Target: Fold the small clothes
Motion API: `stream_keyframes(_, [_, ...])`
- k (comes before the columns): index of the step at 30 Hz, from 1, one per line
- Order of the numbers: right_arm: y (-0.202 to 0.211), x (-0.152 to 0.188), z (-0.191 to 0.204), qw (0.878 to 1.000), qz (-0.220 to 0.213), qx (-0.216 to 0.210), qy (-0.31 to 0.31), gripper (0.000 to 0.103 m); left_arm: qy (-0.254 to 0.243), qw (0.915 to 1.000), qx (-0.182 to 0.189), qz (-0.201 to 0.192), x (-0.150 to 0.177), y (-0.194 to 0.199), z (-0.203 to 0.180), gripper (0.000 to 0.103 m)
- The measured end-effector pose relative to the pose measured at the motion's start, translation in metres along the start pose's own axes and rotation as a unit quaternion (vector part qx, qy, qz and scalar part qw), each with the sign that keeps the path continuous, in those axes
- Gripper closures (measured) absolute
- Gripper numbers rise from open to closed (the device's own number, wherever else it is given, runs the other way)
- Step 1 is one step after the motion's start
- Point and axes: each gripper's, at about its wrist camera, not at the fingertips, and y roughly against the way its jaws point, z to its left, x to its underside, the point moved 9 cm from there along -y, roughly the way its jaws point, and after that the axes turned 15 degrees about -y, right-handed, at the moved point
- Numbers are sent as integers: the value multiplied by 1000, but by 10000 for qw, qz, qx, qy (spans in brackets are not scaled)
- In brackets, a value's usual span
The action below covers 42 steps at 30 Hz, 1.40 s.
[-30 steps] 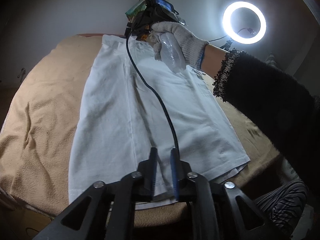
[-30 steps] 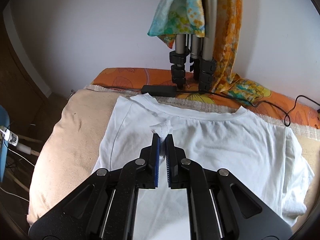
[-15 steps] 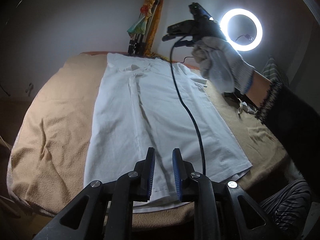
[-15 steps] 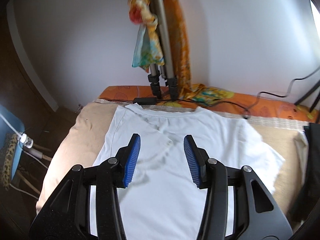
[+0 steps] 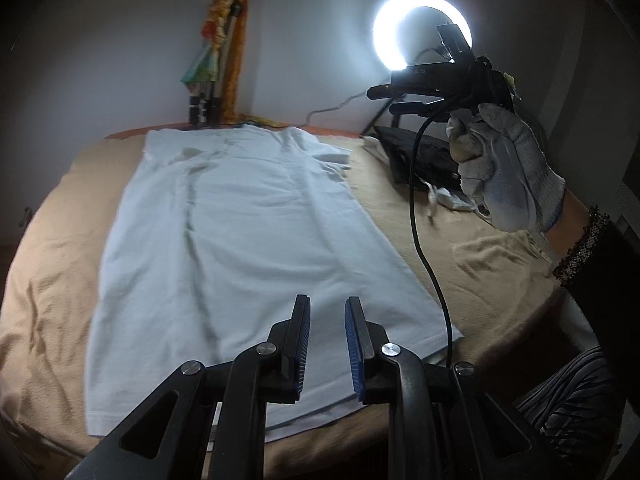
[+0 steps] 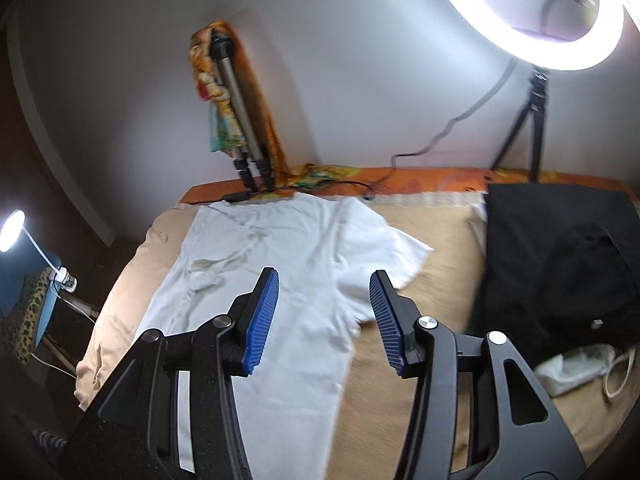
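A white T-shirt lies flat on a tan blanket, its left side folded inward, its right sleeve spread out. My left gripper hovers open and empty over the shirt's hem. My right gripper is wide open and empty, raised above the shirt's right sleeve; in the left wrist view it shows at the upper right, held in a gloved hand.
A lit ring light on a tripod stands at the far right. A second tripod with a colourful cloth leans on the wall. A black garment and white items lie right of the shirt. A black cable hangs from the right gripper.
The right gripper let go of the folded shirt, opened wide, and lifted up and to the right. The left gripper opened a little and pulled back over the hem.
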Motion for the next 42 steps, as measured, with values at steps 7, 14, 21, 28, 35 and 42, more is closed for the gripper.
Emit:
stream_keyframes(7, [28, -4, -78, 9986, 50, 36, -529, 52, -504, 9968, 572, 229, -4, -37, -67, 76])
stream_keyframes(14, [31, -9, -111, 9972, 67, 41, -747, 52, -1018, 9887, 883, 663, 5, -78, -119, 69])
stream_keyframes(21, [25, -9, -110, 9968, 211, -251, -730, 49, -1241, 9855, 730, 899, 11, -106, -135, 63])
stream_keyframes(28, [-14, -2, -92, 9934, 575, -494, -857, 48, -1597, 9830, 411, 812, 9, -114, -135, 85])
stream_keyframes(35, [-80, 11, -77, 9861, 962, -453, -1279, 48, -806, 9921, 665, 697, 2, -108, -107, 102])
stream_keyframes(42, [-133, 19, -87, 9762, 1200, -185, -1795, 48, -435, 9954, 720, 451, -7, -88, -90, 102])
